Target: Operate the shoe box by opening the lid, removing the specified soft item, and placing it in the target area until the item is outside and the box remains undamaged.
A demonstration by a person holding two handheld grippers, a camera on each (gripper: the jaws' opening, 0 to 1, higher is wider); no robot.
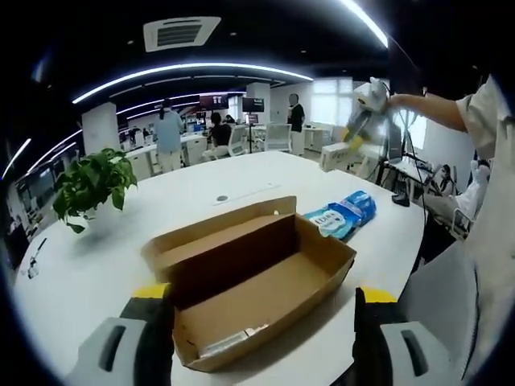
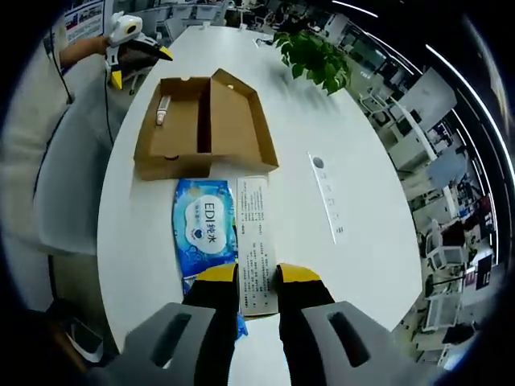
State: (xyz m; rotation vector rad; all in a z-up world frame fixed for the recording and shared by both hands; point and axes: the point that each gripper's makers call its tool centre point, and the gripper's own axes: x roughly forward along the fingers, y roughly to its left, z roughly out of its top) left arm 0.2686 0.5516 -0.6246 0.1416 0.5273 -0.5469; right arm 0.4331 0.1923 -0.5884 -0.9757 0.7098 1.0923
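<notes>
A: While the shoe box (image 1: 257, 281) sat open on the white surface (image 1: 96, 265), lid folded back, the blue wet-wipes pack (image 2: 205, 229) already lay outside it, just beside the box's end wall. I'd judge the removal step done, with placement being finished.

B: Right hand-held gripper (image 2: 257, 277)?

A: Its jaws stood narrowly apart, straddling the near end of a long white printed slip (image 2: 257, 241) that lay alongside the pack. Could not tell whether they pinched it or merely hovered over it. Left hand-held gripper (image 1: 261, 310) was spread wide, holding nothing, with the box's near end between its jaws.

B: Next move?

A: Probably lifting the right hand-held gripper away without dragging pack or slip, provided this spot is the target area. No marked target visible, so that's uncertain.

B: Anything obscured?

A: A small pale object (image 1: 229, 342) lay on the box floor; too small to identify. Slip's text unreadable. Pack's near end hidden behind the right jaws. Potted plant (image 1: 92, 185) stood well apart.
</notes>
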